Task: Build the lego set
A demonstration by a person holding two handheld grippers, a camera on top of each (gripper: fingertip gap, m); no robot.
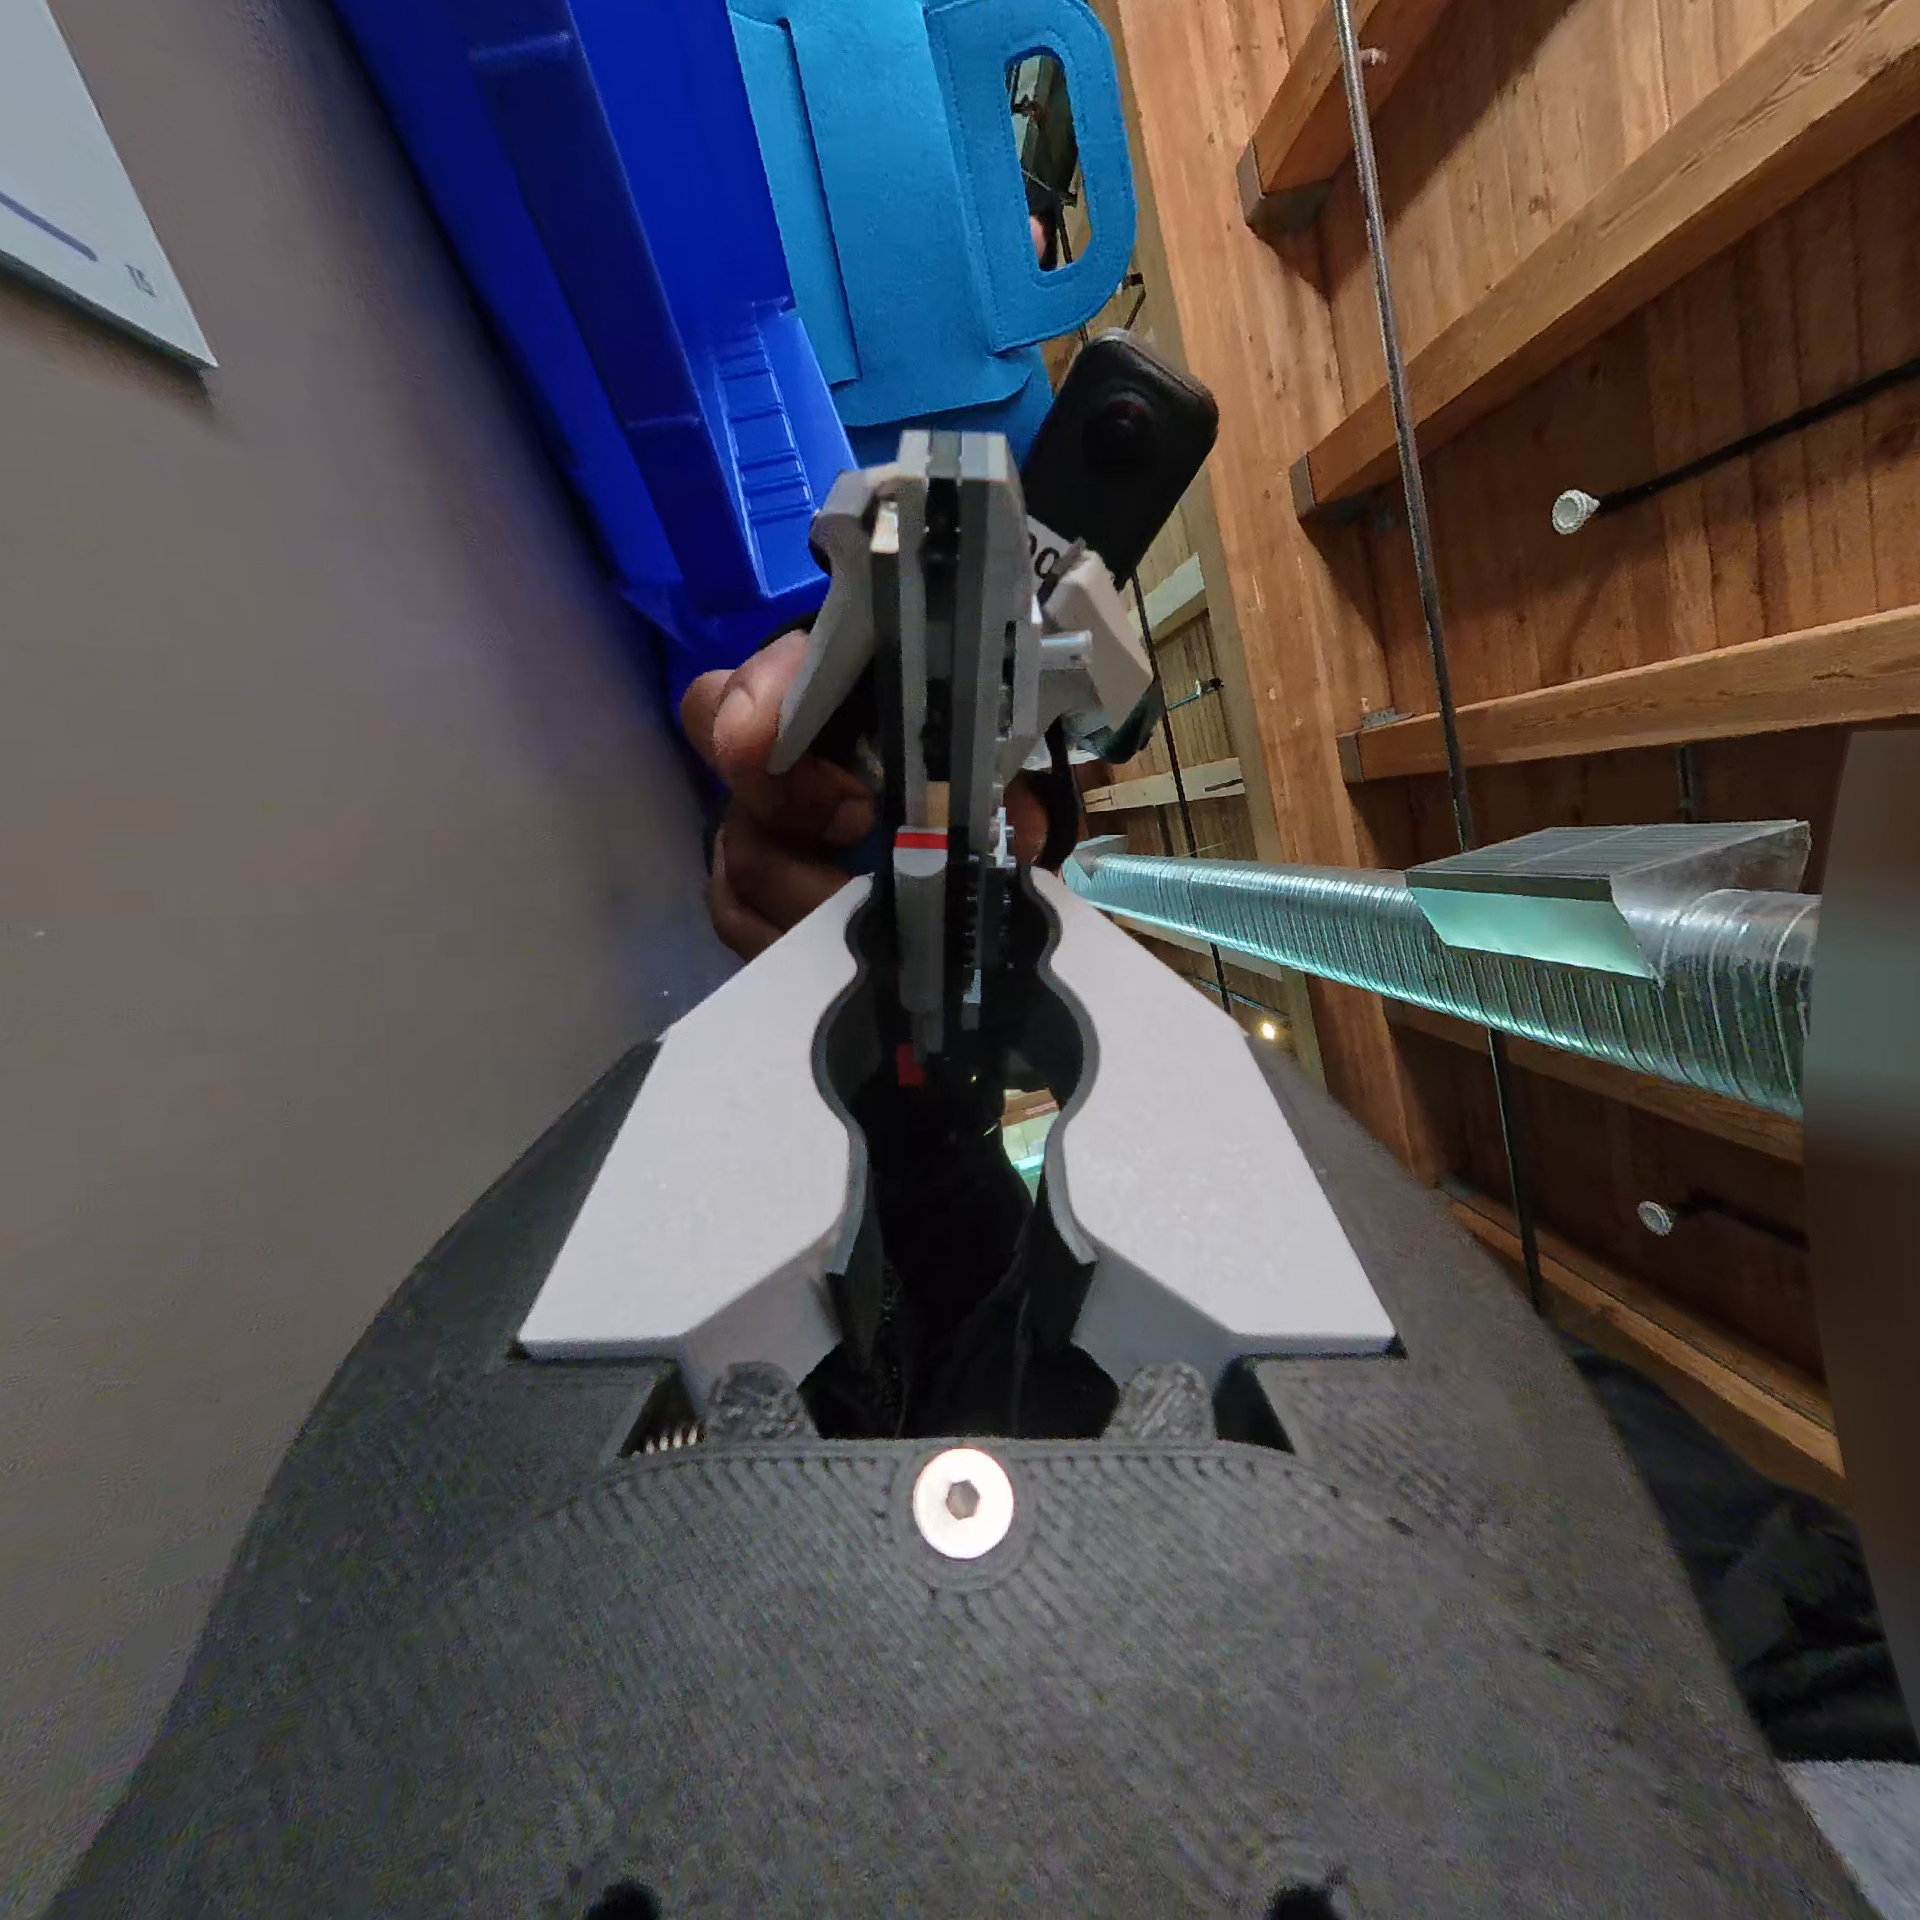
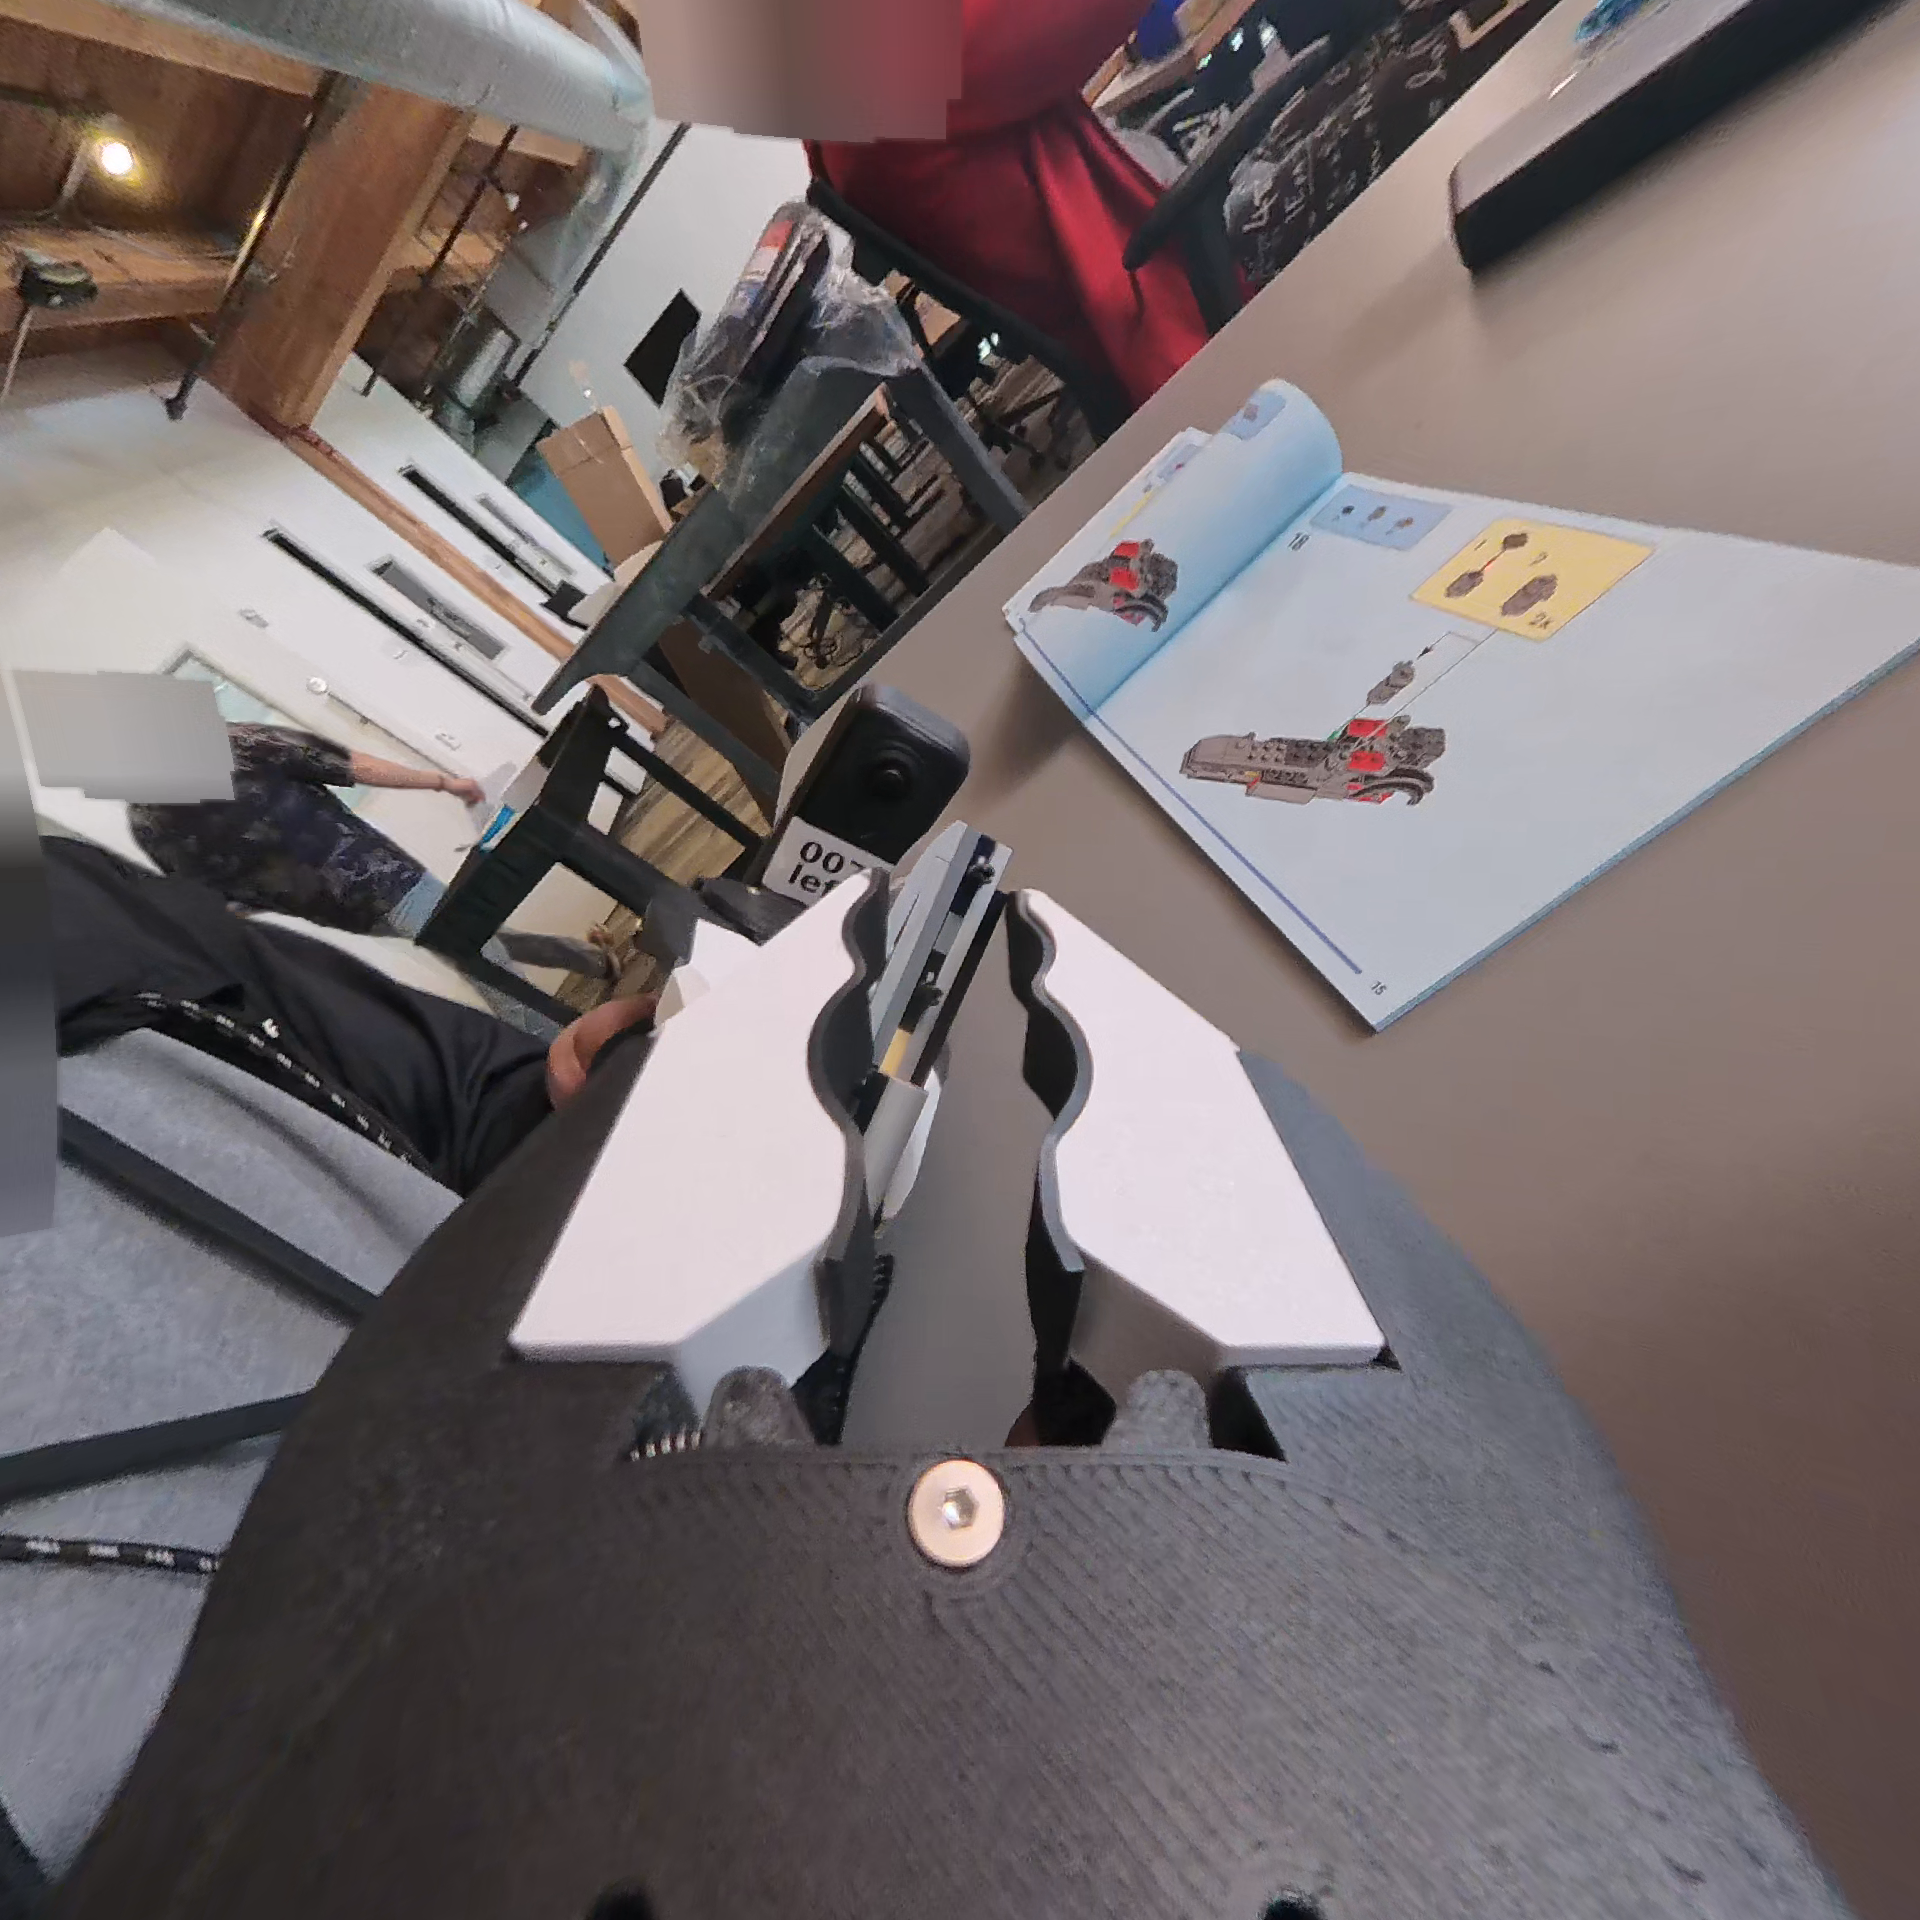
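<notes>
Held off the tabletop (image 2: 1558, 1195), the grey lego model (image 1: 951, 727) runs lengthwise between my two grippers. In the left wrist view, my left gripper (image 1: 951, 935) has its fingers (image 1: 727, 1122) drawn in around the model's near end, the tips nearly against its sides; from this angle I read that as a grip on the lego model, though the contact itself is in shadow. A red stripe crosses the model just beyond the fingertips. The far end reaches toward a hand (image 1: 774, 800) and the other gripper's camera (image 1: 1122, 457). Behind them stand a blue bin (image 1: 623, 312) and wooden shelving (image 1: 1558, 312), with a ribbed silver duct (image 1: 1455, 956) on the right.

In the right wrist view, my right gripper (image 2: 940, 935) also has the model (image 2: 925, 997) between its fingers (image 2: 1153, 1143). The model lies against the left finger, with a gap on the right side, so I cannot tell whether this gripper is clamping it. An open instruction booklet (image 2: 1507, 748) lies flat on the tabletop to the right, well apart from the model.
</notes>
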